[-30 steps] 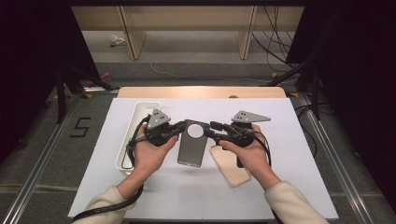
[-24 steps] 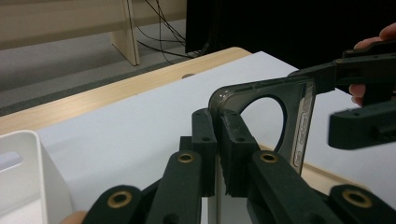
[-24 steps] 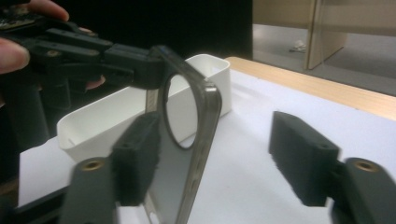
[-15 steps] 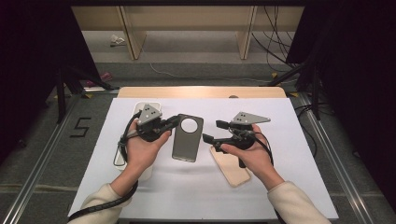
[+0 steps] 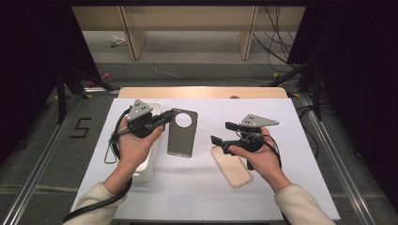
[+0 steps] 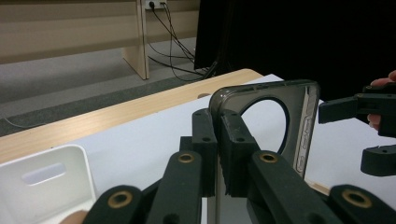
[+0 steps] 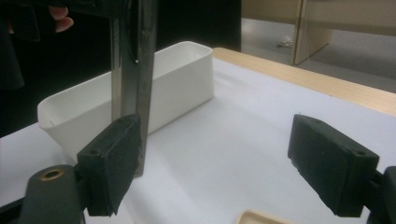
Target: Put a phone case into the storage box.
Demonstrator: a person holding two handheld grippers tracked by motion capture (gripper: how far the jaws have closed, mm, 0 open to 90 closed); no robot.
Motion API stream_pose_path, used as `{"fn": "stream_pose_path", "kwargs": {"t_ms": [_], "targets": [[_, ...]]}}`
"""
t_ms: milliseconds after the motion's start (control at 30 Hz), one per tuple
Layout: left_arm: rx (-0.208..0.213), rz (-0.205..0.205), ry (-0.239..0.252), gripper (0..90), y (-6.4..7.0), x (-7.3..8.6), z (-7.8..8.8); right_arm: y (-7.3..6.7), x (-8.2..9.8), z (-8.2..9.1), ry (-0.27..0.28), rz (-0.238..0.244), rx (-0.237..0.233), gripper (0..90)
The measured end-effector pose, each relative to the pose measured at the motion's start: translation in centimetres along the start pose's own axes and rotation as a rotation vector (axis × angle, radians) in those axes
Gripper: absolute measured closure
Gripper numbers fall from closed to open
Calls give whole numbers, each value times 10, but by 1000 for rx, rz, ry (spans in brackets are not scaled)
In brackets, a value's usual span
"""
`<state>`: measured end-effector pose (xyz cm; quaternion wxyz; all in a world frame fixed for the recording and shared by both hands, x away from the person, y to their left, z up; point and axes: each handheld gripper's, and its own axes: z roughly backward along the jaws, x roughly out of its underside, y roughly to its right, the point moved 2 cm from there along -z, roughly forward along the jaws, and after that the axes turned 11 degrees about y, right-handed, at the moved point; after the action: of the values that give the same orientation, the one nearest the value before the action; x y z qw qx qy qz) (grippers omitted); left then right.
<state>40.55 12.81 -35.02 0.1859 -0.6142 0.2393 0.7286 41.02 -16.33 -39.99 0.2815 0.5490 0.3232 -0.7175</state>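
My left gripper (image 5: 164, 120) is shut on the top corner of a dark grey translucent phone case (image 5: 182, 134) with a round camera hole. In the left gripper view the jaws (image 6: 217, 140) pinch the case (image 6: 299, 121) by its rim. The case hangs on edge in front of my right gripper (image 7: 222, 163), whose pads stand wide apart with nothing between them. In the high view the right gripper (image 5: 221, 133) is open, a short way right of the grey case. A beige phone case (image 5: 232, 168) lies flat on the white mat under the right hand.
A white rectangular bin (image 5: 146, 157) sits on the mat beneath the left hand, also seen as the bin (image 7: 140, 93) beyond the grey case (image 7: 140, 60). The wooden table edge (image 5: 202, 92) runs along the back. Bare white mat (image 5: 187, 187) lies toward the front.
The right gripper has let go of the grey case, opened and drawn back to the right. The left gripper has carried the case to the left, toward the bin.
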Motion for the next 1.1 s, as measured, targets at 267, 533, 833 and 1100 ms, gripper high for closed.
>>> {"fn": "stream_pose_path", "kwargs": {"t_ms": [267,533,833,1100], "targets": [[-4,0,19,851,-7,-7,5,4,2,5,1,1,13,180],[-25,0,37,851,-15,-14,11,7,5,9,-3,0,29,178],[-42,-11,47,852,-22,-20,15,11,8,14,-10,0,46,176],[-33,-7,55,852,-31,-24,19,13,12,19,-22,0,57,176]]}}
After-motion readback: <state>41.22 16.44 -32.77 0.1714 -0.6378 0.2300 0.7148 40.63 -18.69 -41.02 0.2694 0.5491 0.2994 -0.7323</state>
